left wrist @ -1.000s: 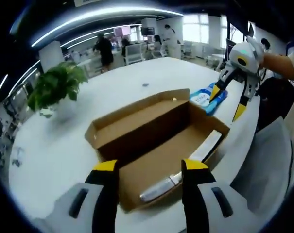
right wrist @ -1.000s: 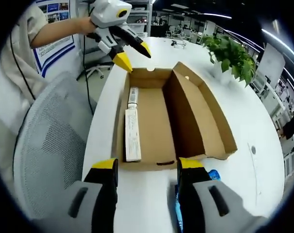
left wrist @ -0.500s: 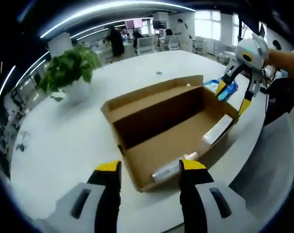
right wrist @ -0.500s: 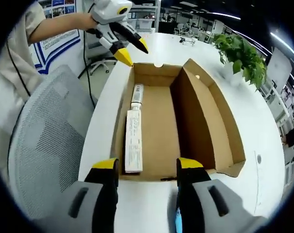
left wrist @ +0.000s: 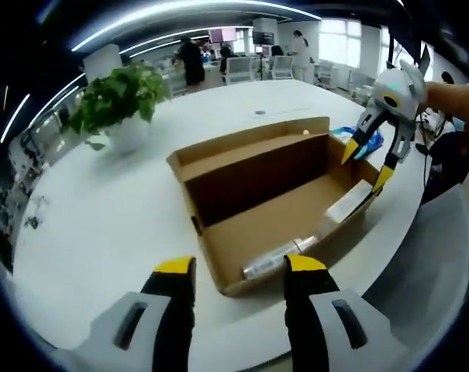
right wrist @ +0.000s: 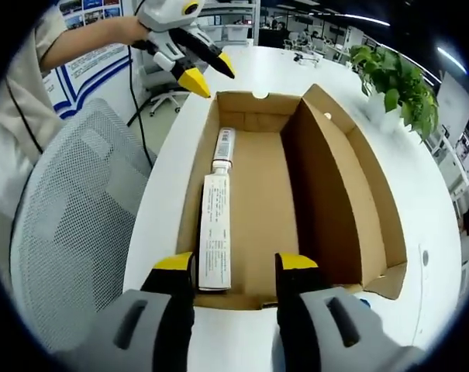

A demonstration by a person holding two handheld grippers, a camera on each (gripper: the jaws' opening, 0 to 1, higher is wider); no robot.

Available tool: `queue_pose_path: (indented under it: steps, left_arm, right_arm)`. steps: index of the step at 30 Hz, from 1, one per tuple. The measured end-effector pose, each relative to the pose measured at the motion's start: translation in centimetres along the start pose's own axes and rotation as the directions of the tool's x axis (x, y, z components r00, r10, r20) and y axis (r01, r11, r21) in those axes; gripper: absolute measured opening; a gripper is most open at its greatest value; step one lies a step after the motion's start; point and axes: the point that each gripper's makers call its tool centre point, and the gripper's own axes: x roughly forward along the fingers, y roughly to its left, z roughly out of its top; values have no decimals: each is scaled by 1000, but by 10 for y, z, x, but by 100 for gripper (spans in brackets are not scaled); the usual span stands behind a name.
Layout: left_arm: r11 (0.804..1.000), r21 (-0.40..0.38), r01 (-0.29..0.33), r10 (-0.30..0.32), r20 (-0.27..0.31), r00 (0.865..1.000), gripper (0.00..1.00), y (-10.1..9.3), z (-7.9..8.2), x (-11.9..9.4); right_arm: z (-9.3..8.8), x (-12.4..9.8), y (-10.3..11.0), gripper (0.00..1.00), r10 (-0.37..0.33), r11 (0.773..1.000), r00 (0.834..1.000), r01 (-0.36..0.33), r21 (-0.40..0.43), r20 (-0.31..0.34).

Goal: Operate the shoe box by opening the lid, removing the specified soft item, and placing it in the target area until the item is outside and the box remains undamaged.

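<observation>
Already the shoe box [right wrist: 327, 201] stands open on the table [left wrist: 102, 225]; near its right wall lies a tube [right wrist: 216, 225] (the item, presumably), not yet lifted. Right gripper [right wrist: 226, 263] hovers released above it; farther off, left gripper [right wrist: 201, 68] hangs parted, empty.

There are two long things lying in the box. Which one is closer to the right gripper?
The flat white carton. It lies just beyond the right gripper, while the small tube lies past it, toward the box's far end.

Both grippers' fingers [left wrist: 174, 267] [right wrist: 174, 263] spread apart, holding nothing.
</observation>
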Motion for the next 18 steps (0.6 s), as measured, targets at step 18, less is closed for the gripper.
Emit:
queue_pose_path:
  steps: [18]
  left_arm:
    - [999, -39, -11, 11, -1, 1000, 43, 4, -5, 0]
  right_arm:
    - [0, 6, 2, 34, 47, 997, 999, -47, 55, 8]
